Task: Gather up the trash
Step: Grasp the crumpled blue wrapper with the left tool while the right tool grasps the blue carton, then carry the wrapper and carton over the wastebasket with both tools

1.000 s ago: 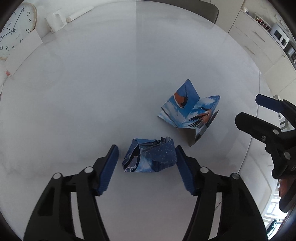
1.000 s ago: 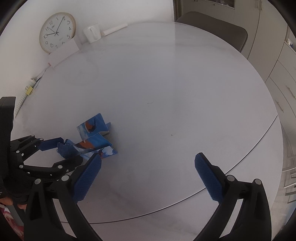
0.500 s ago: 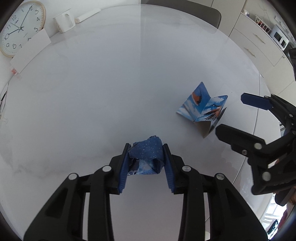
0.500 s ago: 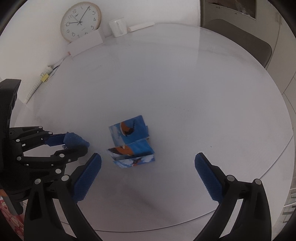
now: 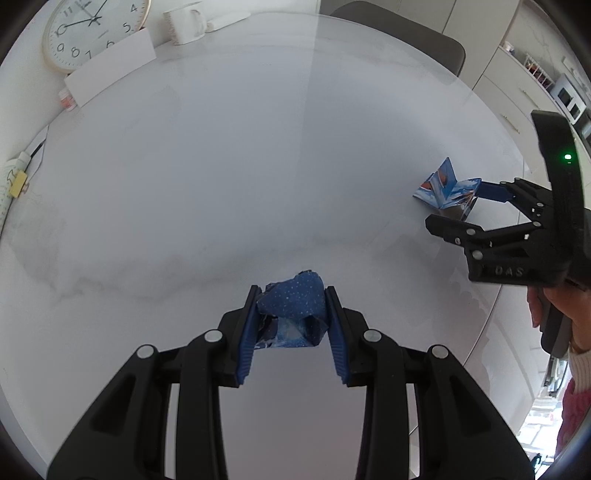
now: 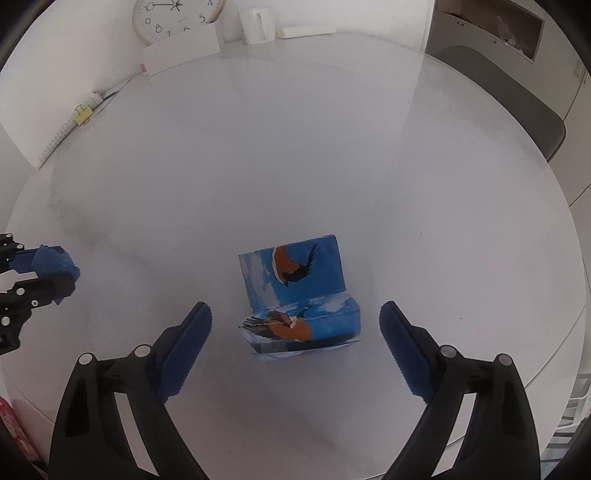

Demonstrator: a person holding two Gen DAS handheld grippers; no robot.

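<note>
A crumpled dark blue paper wad [image 5: 291, 306] sits squeezed between the blue pads of my left gripper [image 5: 291, 290], which is shut on it just above the white round table [image 5: 221, 166]. From the right wrist view the same wad [image 6: 55, 260] and left gripper [image 6: 51, 273] show at the far left. A folded blue paper with a bird picture [image 6: 295, 273] lies on the table between the fingers of my right gripper [image 6: 295, 308]. Its jaws are closing, with gaps left on both sides of the paper. The left wrist view has this paper [image 5: 439, 182] and the right gripper [image 5: 456, 206] at the right.
Along the table's far edge stand a wall clock [image 5: 92, 29], a white card [image 5: 110, 62] and a white mug [image 5: 184, 22]. A notebook with a yellow clip [image 5: 14, 181] lies at the left rim. A grey chair [image 5: 406, 37] stands behind. A person's hand [image 5: 565, 306] holds the right gripper.
My left gripper shut on the blue wad and carried it leftward, away from the folded paper. My right gripper moved over the folded paper and its jaws narrowed.
</note>
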